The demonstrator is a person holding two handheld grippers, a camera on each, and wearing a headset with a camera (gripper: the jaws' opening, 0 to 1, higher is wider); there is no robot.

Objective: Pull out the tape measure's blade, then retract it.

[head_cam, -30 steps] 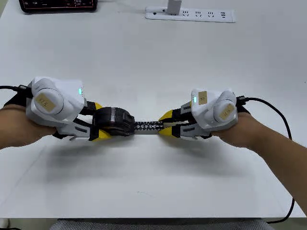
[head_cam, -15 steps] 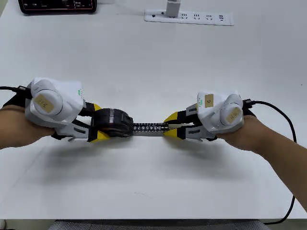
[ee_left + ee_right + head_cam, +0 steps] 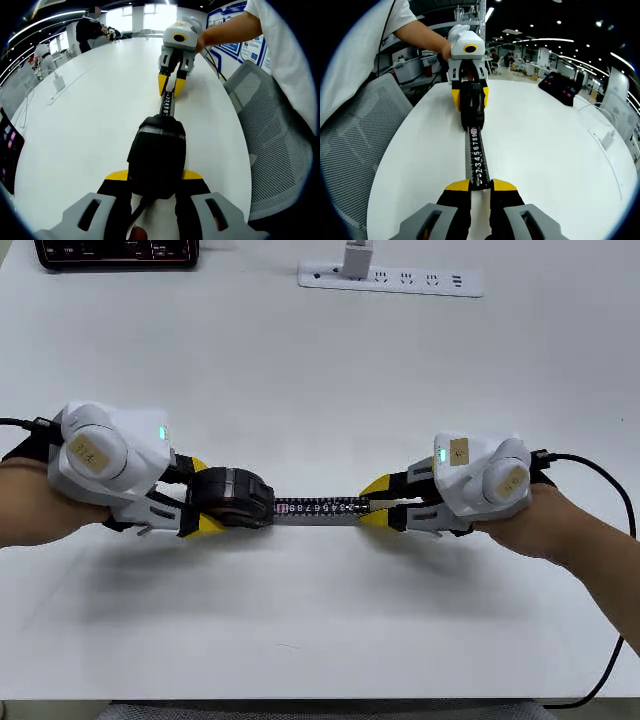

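A black tape measure case lies low over the white table, with my left gripper shut on it. Its numbered blade runs out to the right. My right gripper is shut on the blade's free end. In the left gripper view the right gripper faces me from across the table, pinching the blade tip. In the right gripper view the left gripper holds the case at the far end.
A white power strip with a plug lies at the table's far edge, and a dark device sits at the far left corner. A black cable trails from the right gripper. A mesh chair stands beside the table.
My right gripper has moved to the right with the blade end, drawing more of the blade out of the case. The left gripper and case stay in place.
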